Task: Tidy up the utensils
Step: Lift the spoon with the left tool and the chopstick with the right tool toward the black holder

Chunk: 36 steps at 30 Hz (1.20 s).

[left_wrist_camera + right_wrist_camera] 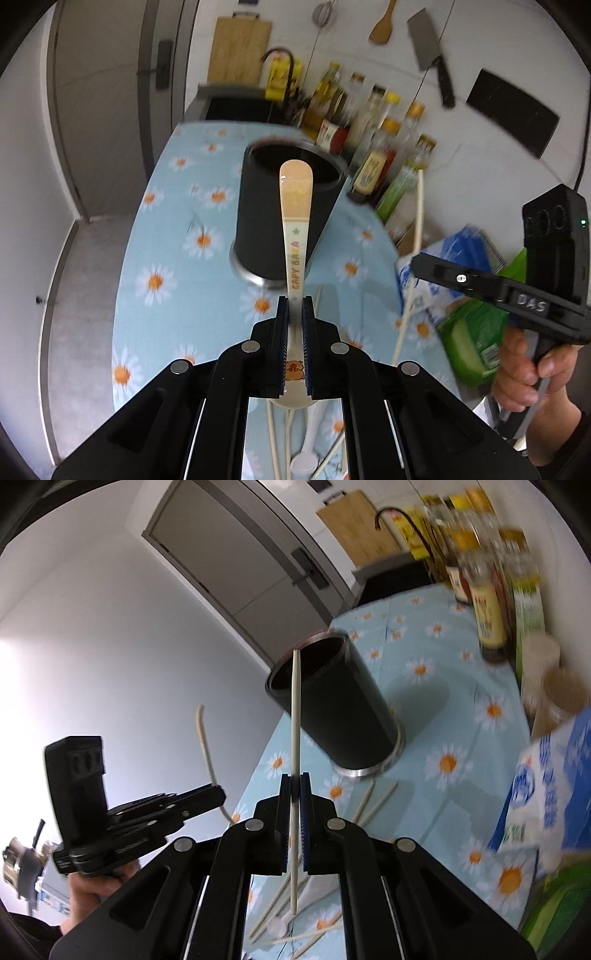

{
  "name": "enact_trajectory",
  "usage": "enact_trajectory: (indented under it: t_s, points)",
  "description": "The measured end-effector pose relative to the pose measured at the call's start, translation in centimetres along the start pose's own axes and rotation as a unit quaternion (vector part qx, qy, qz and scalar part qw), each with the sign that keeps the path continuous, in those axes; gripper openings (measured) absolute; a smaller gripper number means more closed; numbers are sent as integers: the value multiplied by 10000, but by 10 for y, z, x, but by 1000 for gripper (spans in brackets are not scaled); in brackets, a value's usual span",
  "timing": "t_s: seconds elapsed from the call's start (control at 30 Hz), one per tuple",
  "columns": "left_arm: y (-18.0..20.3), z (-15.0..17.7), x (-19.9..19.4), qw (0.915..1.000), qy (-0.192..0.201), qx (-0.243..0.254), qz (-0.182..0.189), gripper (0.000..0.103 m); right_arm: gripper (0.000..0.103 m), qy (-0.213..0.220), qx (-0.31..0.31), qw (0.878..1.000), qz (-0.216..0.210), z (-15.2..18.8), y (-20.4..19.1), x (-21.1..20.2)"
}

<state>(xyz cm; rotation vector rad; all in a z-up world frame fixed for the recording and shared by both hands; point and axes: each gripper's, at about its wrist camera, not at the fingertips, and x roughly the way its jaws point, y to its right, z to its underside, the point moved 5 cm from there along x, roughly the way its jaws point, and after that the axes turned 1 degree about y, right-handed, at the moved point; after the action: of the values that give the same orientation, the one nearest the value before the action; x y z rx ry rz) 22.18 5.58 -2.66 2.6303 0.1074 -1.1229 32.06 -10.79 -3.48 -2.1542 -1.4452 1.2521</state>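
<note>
left wrist view: the left gripper [294,306] is pinching a spoon [296,221] by its neck, the jaws pressed onto it from both sides. the spoon's flat handle, printed with "capy bara", points away from the camera toward the open mouth of a black cylindrical holder [284,214] standing upright on the daisy-patterned tabletop [166,258]. loose chopsticks [275,435] and a white spoon [304,458] lie on the cloth below the gripper. at the right edge a hand [528,365] grips the handle of the right gripper [415,263], which carries a pale chopstick [417,221] standing nearly upright. bottles [373,147] line the wall behind the holder, and a cleaver [432,55] hangs above them.

right wrist view: the right gripper [294,786] is closed on the chopstick, which runs up across the holder's rim in the picture. the left gripper [218,794] appears at left with the spoon handle curving up from it. more chopsticks [373,805] lie on the tabletop beside the holder's metal base.
</note>
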Motion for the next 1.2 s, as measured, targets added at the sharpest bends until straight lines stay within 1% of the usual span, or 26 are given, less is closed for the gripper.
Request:
enact_trajectory:
  t_s: [0.23, 0.5, 0.63, 0.73, 0.83, 0.93, 1.07, 1.2]
  points:
    - [11, -31, -12, 9984, 514, 188, 118, 6, 6, 434, -372, 9983, 74, -39, -17, -5]
    - [14, -78, -19, 9924, 1146, 377, 222, 6, 6, 1091, -724, 9909, 316, -85, -33, -6]
    - [10, -99, -17, 9892, 1401, 342, 267, 6, 6, 1254, -721, 9890, 298, -106, -34, -3]
    - [9, -111, -14, 9873, 1509, 367, 330, 6, 6, 1376, -779, 9869, 318, -123, -36, 0]
    - [8, -120, -10, 9861, 1550, 408, 426, 6, 6, 1485, -823, 9848, 352, -134, -38, 2]
    - [8, -127, -2, 9858, 1560, 448, 442, 6, 6, 1673, -893, 9809, 434, -147, -40, 6]
    - [7, -136, 8, 9853, 1570, 459, 501, 6, 6, 1772, -1052, 9767, 602, -155, -42, 16]
    - [4, -142, 11, 9820, 1768, 405, 531, 6, 6, 1758, -1186, 9742, 767, -157, -37, 29]
